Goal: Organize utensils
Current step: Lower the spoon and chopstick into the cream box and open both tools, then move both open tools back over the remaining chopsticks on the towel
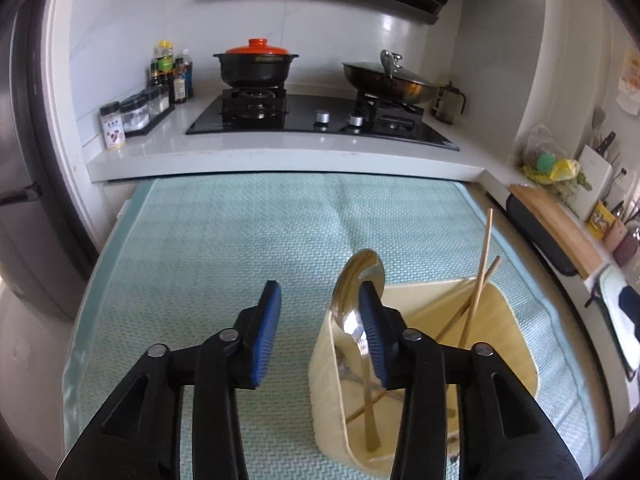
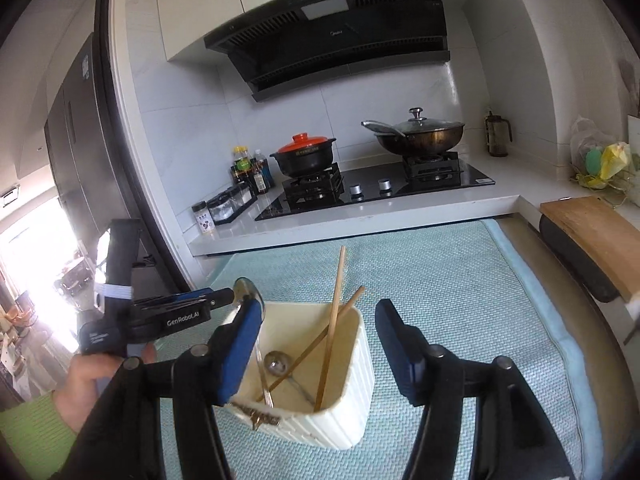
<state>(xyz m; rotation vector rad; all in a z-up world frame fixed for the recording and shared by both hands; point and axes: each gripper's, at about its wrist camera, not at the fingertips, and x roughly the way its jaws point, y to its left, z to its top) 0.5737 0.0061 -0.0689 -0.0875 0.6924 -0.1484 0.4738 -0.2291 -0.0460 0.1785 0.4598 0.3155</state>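
— What did the cream ribbed plastic holder (image 2: pixel 320 416) contain?

— It stood on the pale green woven mat (image 1: pixel 240 232) and held two wooden chopsticks (image 2: pixel 334 320), leaning crossed, plus one large steel spoon (image 1: pixel 360 292) standing bowl-up at its left rim. A second, smaller metal spoon (image 2: pixel 277 362) lay inside.

— And your grippers?

— My left gripper (image 1: pixel 320 328) was spread wide, gripping nothing, one blue pad (image 1: pixel 370 320) beside the big spoon. My right gripper (image 2: pixel 316 348) was likewise released, straddling the holder.

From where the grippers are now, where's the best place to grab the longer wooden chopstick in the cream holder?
Grip the longer wooden chopstick on its bare upper shaft, coming from above the cream ribbed holder. It leans up clear of the rim, while its lower end crosses other utensils inside.
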